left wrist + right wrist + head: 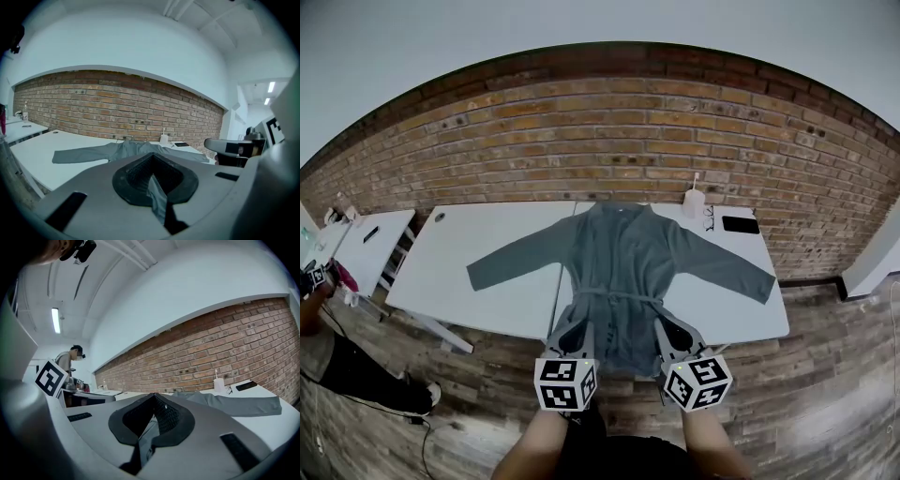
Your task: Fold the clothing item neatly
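A grey robe [619, 258] lies face up on the white table [478, 277], sleeves spread out to both sides and belt tied at the waist. Its bottom hem hangs at the table's near edge. My left gripper [574, 328] is shut on the hem's left part; a strip of grey cloth [157, 197] shows between its jaws. My right gripper [669, 328] is shut on the hem's right part, with grey cloth [147, 439] pinched between its jaws. The left gripper view shows the robe [129, 149] spread ahead. In the right gripper view, one sleeve [239, 405] stretches to the right.
A white bottle [694, 200], glasses [711, 218] and a black phone [741, 224] sit at the table's far right by the brick wall. A second white table [375, 239] stands to the left, with a person [323, 337] beside it.
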Tool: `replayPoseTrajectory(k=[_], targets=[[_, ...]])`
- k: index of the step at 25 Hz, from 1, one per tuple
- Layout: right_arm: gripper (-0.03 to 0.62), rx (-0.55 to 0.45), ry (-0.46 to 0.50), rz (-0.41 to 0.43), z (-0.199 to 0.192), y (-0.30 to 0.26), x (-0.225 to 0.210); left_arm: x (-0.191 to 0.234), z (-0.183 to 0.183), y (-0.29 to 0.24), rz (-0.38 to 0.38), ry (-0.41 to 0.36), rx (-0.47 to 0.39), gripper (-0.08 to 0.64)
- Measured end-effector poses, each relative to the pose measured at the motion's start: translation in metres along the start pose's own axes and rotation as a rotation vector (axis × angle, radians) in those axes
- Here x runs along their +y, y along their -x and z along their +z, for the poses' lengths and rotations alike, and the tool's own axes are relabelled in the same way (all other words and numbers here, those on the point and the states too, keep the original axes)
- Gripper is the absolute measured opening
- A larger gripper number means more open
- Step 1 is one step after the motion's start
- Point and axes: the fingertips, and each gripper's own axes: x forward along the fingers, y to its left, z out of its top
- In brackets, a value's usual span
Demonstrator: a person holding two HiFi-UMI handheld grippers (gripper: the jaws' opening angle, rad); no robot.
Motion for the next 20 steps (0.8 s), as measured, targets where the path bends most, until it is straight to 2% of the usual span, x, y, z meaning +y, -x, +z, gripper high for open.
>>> replayPoseTrajectory(k=[7,14,20], targets=[[-0.009,0.014,0.011,-0.049,0.012,-0.068,-0.019,0.041,0.027,-0.063,-0.053,0.004,-0.009,-0.008],[-0.009,0.065,0.046,-0.114,0.018,-0.135,-0.030,0.093,0.057,-0.118,-0.131,0.096,0.013,-0.008],[-0.009,0.098,0.053,-0.186,0.021,-0.187,-0.041,0.133,0.065,-0.157,-0.163,0.053,0.039,-0.008]])
